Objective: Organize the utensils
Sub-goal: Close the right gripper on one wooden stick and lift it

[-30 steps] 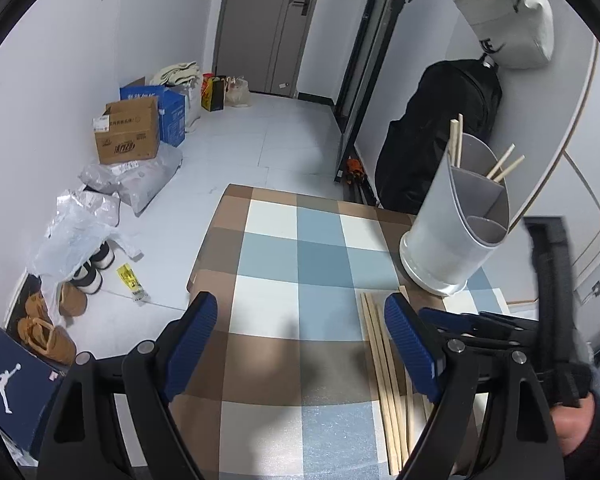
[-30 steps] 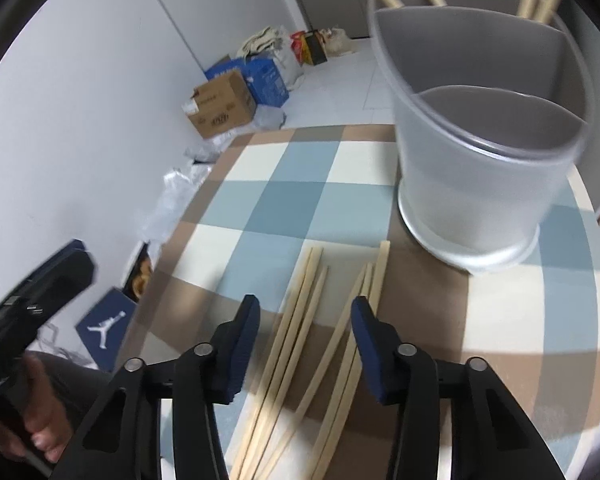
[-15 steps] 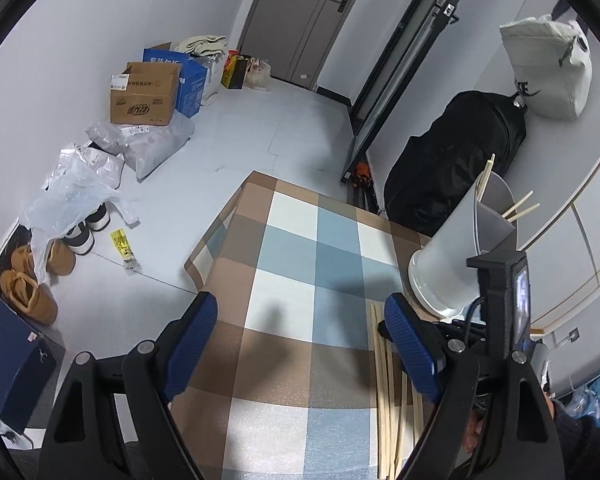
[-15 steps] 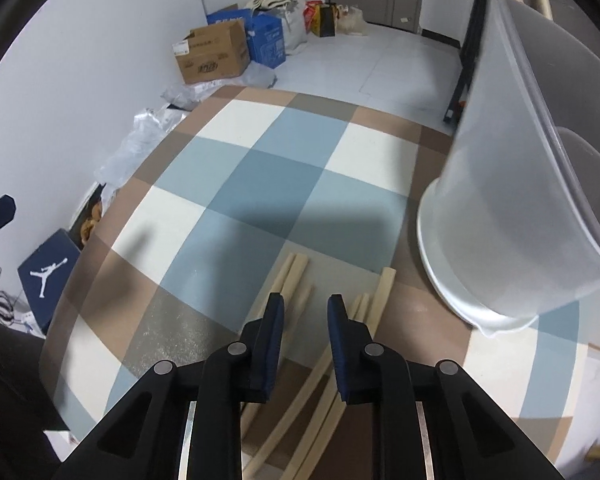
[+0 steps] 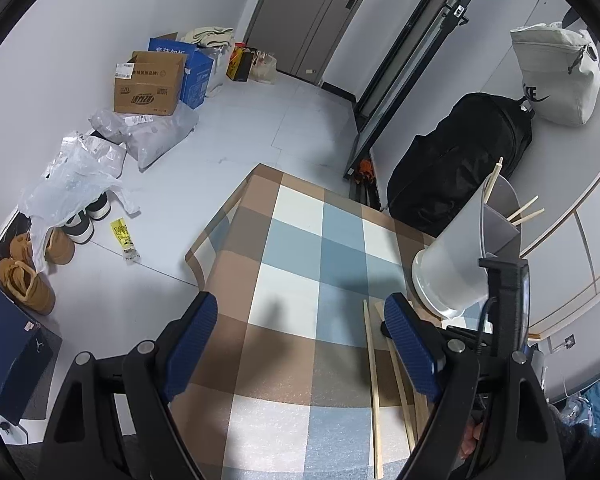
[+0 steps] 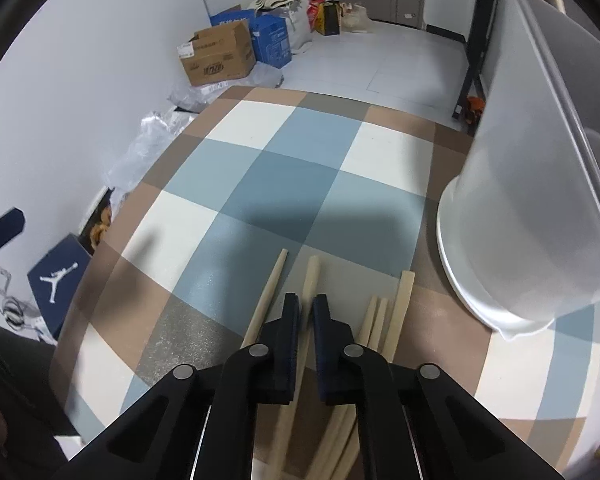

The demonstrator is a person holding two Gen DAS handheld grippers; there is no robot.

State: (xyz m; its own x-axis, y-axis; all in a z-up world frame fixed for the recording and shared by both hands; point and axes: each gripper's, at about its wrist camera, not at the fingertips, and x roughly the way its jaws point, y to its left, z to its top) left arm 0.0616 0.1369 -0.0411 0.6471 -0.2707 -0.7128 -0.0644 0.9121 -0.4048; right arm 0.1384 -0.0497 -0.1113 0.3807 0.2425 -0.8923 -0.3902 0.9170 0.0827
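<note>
While right tongs (image 6: 307, 312) pinch a chopstick (image 6: 313, 276), holder (image 6: 532, 220) (translucent) stands beside.

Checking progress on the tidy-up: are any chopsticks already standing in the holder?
Yes: in the left wrist view, chopsticks poke out above the rim of the grey divided holder.

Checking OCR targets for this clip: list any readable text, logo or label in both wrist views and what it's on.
Nike swoosh with partial letters "KE": cream bag hanging on the wall.
Jumpman logo, no words: navy shoe box.
Chinese print: cardboard box, too blurred to read.
White print: blue box, unreadable.
Yellow packet on the floor: too small.
</note>
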